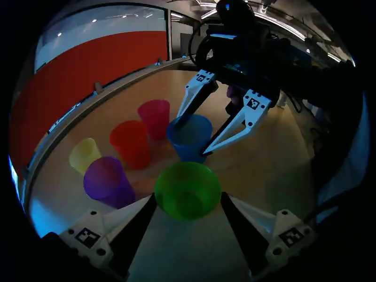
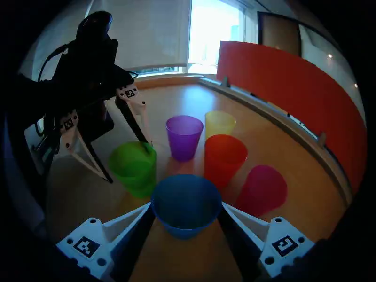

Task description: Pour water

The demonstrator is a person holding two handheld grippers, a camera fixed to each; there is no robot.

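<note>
Right now we see the left gripper (image 1: 188,194) at the bottom centre of the left gripper view, its two fingers drawn in against either side of the green cup (image 1: 188,189), which stands upright with its mouth open to us. Above it, in the middle of that frame, the right gripper (image 1: 191,139) straddles the blue cup (image 1: 190,136), a finger pressed on each side; in the right gripper view this cup sits low and central between the white fingers. Left of them on the wooden table (image 1: 263,155) stand the purple cup (image 1: 107,181), yellow cup (image 1: 84,155), red cup (image 1: 131,143) and pink cup (image 1: 155,117), bunched closely. Both held cups look dim inside, so we cannot tell whether either holds water
</note>
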